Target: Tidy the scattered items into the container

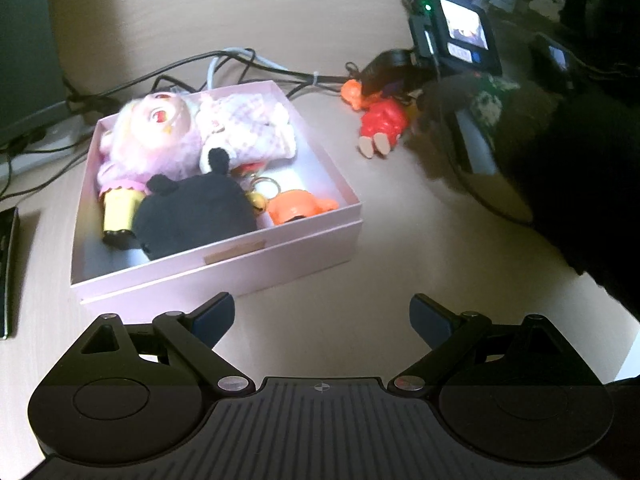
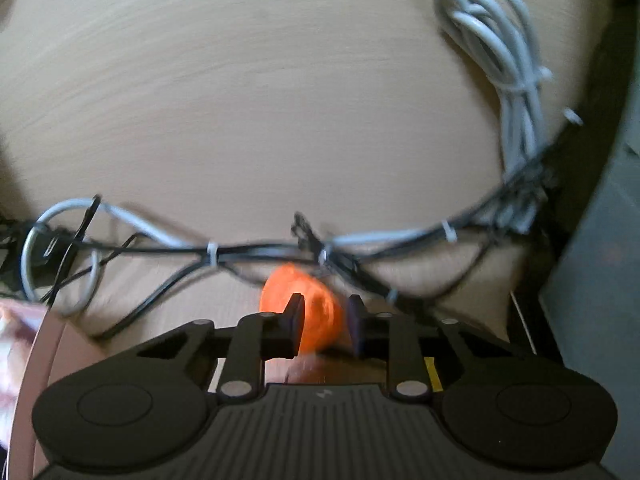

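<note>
An orange toy (image 2: 320, 312) was pinched by the right fingers (image 2: 297, 316) low in the frame. The left fingers (image 1: 214, 316) were spread below the pink box (image 1: 224, 256).

Blurred orange toy (image 2: 316, 312) between jaws

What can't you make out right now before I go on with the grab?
- Right wrist view: the orange toy between the right gripper fingers is motion-blurred; its shape is unreadable.
- Left wrist view: the red doll is half covered by the dark sleeve and gripper body.
- Left wrist view: items under the black plush in the pink box are hidden.
</note>
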Available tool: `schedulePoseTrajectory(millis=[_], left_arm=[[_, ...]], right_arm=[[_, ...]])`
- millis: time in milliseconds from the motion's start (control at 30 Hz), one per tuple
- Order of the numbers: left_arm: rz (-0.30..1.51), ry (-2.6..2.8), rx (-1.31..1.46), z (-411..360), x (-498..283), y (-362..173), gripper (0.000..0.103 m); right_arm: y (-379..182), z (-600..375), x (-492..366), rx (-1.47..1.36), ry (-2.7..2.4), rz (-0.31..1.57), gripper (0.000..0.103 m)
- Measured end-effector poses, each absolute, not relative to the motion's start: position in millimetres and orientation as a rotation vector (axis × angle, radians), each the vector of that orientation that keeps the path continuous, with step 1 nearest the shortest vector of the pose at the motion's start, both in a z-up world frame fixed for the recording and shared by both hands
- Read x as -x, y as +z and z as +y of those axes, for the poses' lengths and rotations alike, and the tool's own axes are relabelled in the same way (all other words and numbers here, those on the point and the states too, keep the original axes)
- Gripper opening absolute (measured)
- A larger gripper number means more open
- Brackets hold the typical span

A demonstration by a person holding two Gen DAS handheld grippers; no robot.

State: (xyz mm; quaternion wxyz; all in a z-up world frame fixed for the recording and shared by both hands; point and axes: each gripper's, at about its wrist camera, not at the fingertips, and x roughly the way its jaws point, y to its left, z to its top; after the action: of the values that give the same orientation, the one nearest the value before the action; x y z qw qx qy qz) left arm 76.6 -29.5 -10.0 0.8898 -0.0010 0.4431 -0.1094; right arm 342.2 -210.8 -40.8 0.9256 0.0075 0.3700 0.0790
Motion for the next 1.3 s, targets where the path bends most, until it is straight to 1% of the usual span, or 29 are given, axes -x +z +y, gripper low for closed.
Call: schedulePoseTrajectory(millis=[200, 300, 367, 400, 433, 467, 567, 700, 867, 900, 933, 967, 1033, 1133, 1300], left_arm=[[0.908, -0.264, -0.008, -31.7, -73.4, -7.9, 0.097], [0.9, -0.283, -0.016, -33.6, -69.3, -5.3, 0.097], [0.901, -0.292, -0.017, -34.2, -68.2, -5.3, 0.097], [0.903, -0.296, -0.015, -34.5, -68.1, -5.7, 0.097], [0.906, -0.299, -0.012, -34.7, -68.1, -6.2, 0.097], [0.906, -0.301, -0.012, -35.0, -67.9, -6.3, 0.097], [0.901, -0.294, -0.013, -34.1, -66.7, -5.8, 0.097], [0.912, -0.257, 0.007, -26.1, -66.6, -7.8, 0.098], [0.963, -0.209, 0.048, -15.6, -73.3, -17.6, 0.098], [0.969, -0.205, 0.052, -14.9, -74.7, -19.1, 0.098], [0.972, -0.204, 0.051, -15.0, -75.6, -19.7, 0.098], [0.972, -0.206, 0.048, -15.7, -76.4, -20.0, 0.098], [0.976, -0.215, 0.04, -17.6, -77.7, -21.0, 0.098], [0.98, -0.229, 0.028, -20.5, -78.4, -22.0, 0.098], [0.967, -0.248, 0.021, -23.3, -78.7, -21.2, 0.098]], right_arm=[[-43.6, -191.9, -268.7, 0.058, 0.329, 0.785, 0.023], [-35.2, -188.1, -233.3, 0.095, 0.446, 0.791, 0.023], [-22.9, -192.0, -222.2, 0.119, 0.389, 0.715, 0.032], [-17.2, -196.9, -222.7, 0.12, 0.32, 0.665, 0.053], [-14.4, -203.8, -230.0, 0.093, 0.238, 0.625, 0.069], [-13.0, -211.0, -239.7, 0.056, 0.151, 0.589, 0.07], [-24.3, -225.3, -275.5, -0.041, 0.029, 0.598, 0.07], [-45.6, -218.0, -308.8, 0.072, -0.042, 0.618, 0.07], [-58.5, -224.6, -325.0, 0.103, -0.062, 0.663, 0.07], [-60.4, -225.7, -324.4, 0.106, -0.062, 0.672, 0.068], [-62.4, -226.8, -323.8, 0.109, -0.061, 0.682, 0.06], [-62.8, -227.4, -322.9, 0.11, -0.057, 0.68, 0.057], [-59.6, -226.1, -318.6, 0.112, -0.044, 0.683, 0.03], [-47.8, -223.5, -302.2, 0.094, 0.003, 0.669, 0.03], [-18.1, -221.5, -241.3, 0.076, 0.163, 0.648, 0.03]])
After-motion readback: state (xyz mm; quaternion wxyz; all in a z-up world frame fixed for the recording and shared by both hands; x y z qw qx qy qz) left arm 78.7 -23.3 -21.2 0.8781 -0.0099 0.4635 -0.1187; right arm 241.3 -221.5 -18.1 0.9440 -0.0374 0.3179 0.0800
